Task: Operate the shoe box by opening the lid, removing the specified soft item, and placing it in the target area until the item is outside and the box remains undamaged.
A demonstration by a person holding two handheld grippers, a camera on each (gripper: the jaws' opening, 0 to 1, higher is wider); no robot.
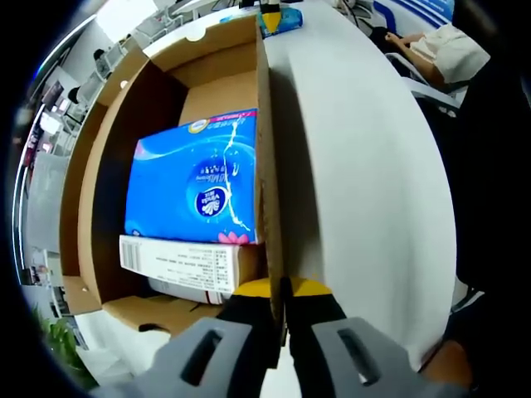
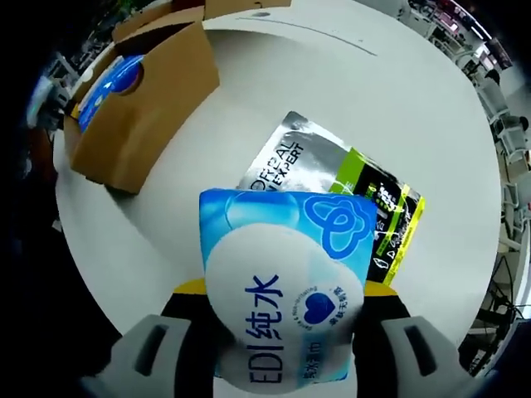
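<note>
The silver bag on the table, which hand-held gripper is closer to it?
Right. The right hand-held gripper, holding a blue wipes pack, hangs just beside the silver bag. The left hand-held gripper grips a wall of the cardboard box, farther away.

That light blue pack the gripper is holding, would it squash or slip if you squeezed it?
The light blue pack bulges between the right hand-held gripper jaws, so it probably squashes easily. Its glossy wrap looks somewhat slippery. It seems light for its bulk.
</note>
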